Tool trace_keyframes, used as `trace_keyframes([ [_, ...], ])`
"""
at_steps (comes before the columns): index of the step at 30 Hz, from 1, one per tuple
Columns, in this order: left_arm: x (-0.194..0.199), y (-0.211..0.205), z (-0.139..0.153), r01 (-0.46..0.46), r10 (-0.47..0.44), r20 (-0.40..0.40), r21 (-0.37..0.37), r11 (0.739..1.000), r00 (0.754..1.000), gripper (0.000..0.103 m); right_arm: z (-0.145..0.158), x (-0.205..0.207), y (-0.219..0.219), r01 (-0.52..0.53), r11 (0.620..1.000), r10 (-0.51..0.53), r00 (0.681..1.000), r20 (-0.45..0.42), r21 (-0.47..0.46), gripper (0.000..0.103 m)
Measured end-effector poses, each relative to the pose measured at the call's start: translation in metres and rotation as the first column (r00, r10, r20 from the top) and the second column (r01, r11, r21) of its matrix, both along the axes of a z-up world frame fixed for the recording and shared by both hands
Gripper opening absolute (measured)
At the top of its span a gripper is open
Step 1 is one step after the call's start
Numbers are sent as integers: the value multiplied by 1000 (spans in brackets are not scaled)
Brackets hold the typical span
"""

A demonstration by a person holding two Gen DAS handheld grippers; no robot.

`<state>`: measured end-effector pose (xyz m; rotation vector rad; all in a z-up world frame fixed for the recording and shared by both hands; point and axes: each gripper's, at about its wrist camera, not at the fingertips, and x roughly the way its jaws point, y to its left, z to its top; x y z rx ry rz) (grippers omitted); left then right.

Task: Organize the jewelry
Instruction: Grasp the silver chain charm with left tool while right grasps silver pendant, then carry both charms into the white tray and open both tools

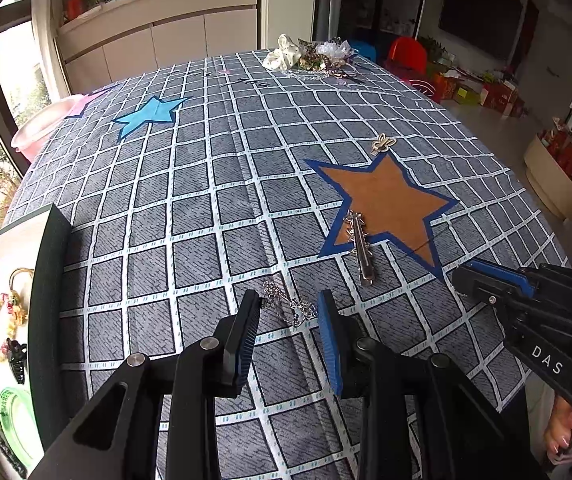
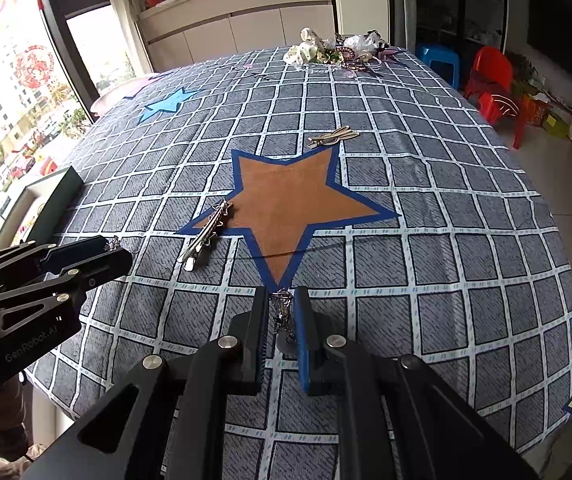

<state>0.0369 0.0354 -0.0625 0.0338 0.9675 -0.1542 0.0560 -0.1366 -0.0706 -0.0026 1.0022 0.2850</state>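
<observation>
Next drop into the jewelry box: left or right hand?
Left, probably. The left gripper grips a silver chain right beside the jewelry box; the right gripper also holds a second chain, but sits farther from it.

A grey cloth [image 2: 445, 208] crossed by a white grid covers the counter, broken by a brown star [image 2: 286, 204] edged in dark blue and a pale blue star [image 2: 168, 104] outlined in darker blue. Silver hair clips [image 2: 206, 236] and a silver chain [image 1: 289, 304] glint against the checks, between black grippers with blue pads [image 1: 330, 344]. Beyond stand a red chair [image 2: 491, 80] and a blue stool [image 2: 439, 60].
</observation>
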Motion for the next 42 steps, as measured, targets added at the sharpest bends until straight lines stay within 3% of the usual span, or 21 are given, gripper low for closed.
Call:
trace_keyframes([
  [12,-23,18,17,-15,16,40,-18,1000,999,38,8,-14,4,16,1000,-16,1000,-9,19,13],
  [20,-36,46,28,-63,65,79,-29,998,995,38,18,-15,32,-29,999,29,1000,-5,30,13],
  [30,-50,123,41,-203,203,115,-15,979,972,38,32,-2,119,-194,980,193,981,13,38,13],
  [42,-47,232,43,-380,377,109,17,925,920,38,34,22,252,-392,917,393,919,-6,74,13],
])
